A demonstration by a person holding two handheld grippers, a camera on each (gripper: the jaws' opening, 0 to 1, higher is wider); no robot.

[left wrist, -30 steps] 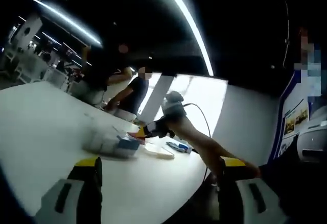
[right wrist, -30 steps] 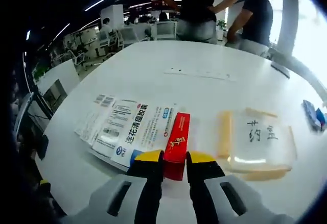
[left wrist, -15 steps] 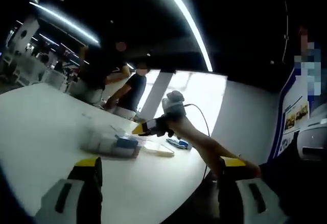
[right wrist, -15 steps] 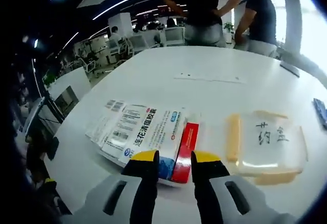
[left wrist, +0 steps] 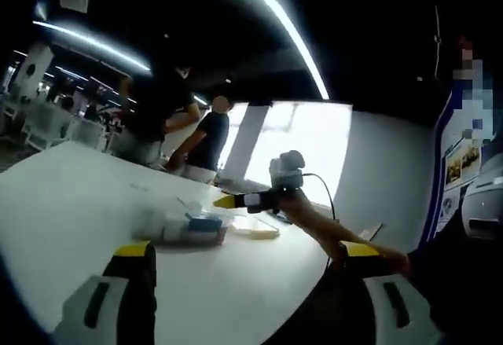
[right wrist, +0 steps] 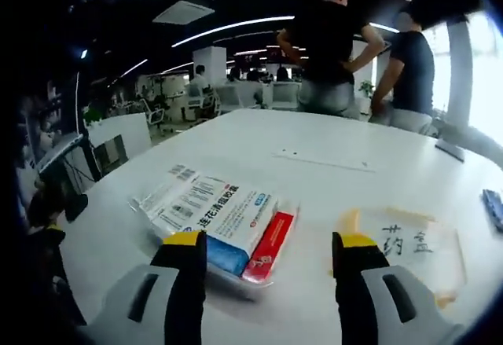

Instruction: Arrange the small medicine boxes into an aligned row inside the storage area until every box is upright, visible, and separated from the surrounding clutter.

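Your left gripper view looks low across the desk (left wrist: 63,203) from afar; your right gripper view hovers close above the same medicine boxes (right wrist: 216,215).

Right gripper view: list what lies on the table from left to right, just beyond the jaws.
White medicine boxes → red box → clear lidded container with handwritten label → blue item at the table's edge.

Red box (right wrist: 268,245); white-blue box (right wrist: 211,208); white table (right wrist: 314,137)

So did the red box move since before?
Yes. The red box was standing apart between the right gripper's jaws; now it lies flat against the blue-and-white box, left of the clear lid.
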